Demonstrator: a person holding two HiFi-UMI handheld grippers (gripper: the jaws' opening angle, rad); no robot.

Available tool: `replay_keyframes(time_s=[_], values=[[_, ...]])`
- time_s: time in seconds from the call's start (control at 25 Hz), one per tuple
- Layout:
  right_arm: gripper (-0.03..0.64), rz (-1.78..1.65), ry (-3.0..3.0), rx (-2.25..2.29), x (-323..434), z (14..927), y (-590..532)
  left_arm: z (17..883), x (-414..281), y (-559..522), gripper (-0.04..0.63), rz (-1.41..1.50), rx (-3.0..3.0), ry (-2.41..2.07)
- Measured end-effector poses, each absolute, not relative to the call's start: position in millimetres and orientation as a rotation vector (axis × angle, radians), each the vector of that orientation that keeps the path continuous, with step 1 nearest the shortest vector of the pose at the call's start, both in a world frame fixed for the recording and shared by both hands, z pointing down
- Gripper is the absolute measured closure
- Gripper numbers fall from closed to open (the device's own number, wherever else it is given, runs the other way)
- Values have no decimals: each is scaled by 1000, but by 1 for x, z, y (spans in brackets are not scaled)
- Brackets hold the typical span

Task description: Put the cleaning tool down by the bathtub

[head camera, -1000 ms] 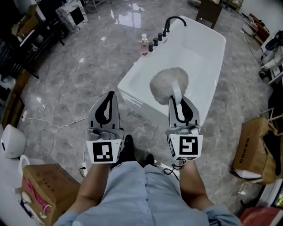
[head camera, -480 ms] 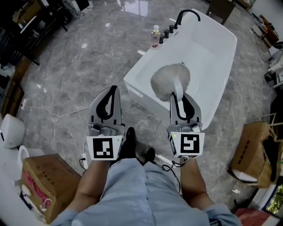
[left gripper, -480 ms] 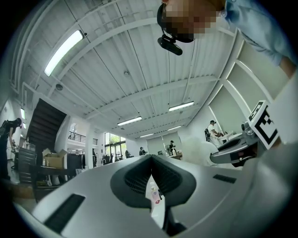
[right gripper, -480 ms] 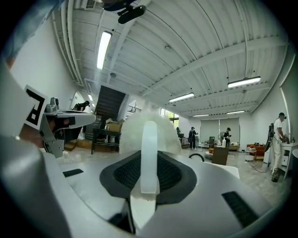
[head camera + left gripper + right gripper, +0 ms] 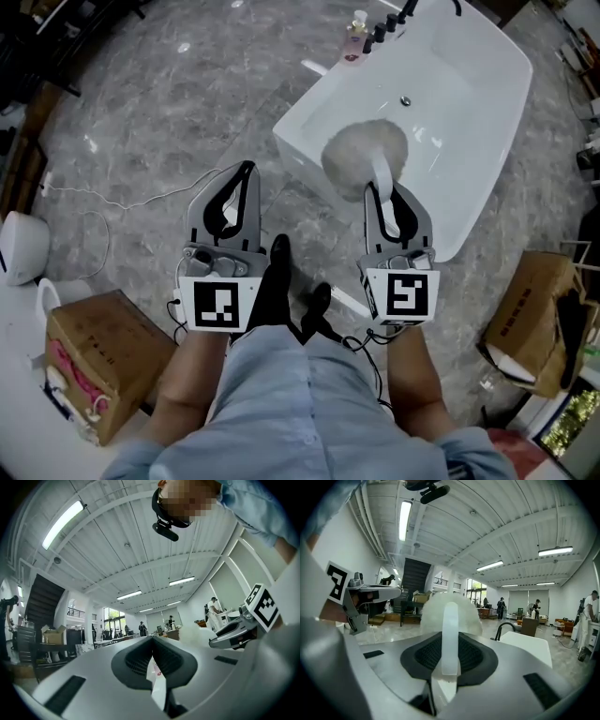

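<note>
Currently mid-carry, pinching the white handle of the cleaning tool in the right gripper, fluffy head poised over the near end of the bathtub. Holding the left gripper pressed together, empty. Next, probably calls for lowering onto the floor beside the tub, then spreading the right jaws.

the bathtub is gleaming white; the floor is showing grey marble veining. the cleaning tool is looking off-white. the left gripper and right gripper are showing grey, with black-and-white marker squares.
</note>
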State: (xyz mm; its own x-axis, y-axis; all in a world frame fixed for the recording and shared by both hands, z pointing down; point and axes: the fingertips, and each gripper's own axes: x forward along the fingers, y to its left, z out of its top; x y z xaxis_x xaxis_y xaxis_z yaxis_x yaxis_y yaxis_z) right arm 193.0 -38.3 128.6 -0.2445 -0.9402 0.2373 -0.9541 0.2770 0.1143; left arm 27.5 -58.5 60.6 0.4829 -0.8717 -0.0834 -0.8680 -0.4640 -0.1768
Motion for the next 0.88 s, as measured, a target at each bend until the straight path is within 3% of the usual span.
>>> replay_keyframes(time_s=[0.88], values=[[523, 238, -2248, 1548, 143, 237, -91, 165, -35, -135, 580, -110, -2585, 1683]])
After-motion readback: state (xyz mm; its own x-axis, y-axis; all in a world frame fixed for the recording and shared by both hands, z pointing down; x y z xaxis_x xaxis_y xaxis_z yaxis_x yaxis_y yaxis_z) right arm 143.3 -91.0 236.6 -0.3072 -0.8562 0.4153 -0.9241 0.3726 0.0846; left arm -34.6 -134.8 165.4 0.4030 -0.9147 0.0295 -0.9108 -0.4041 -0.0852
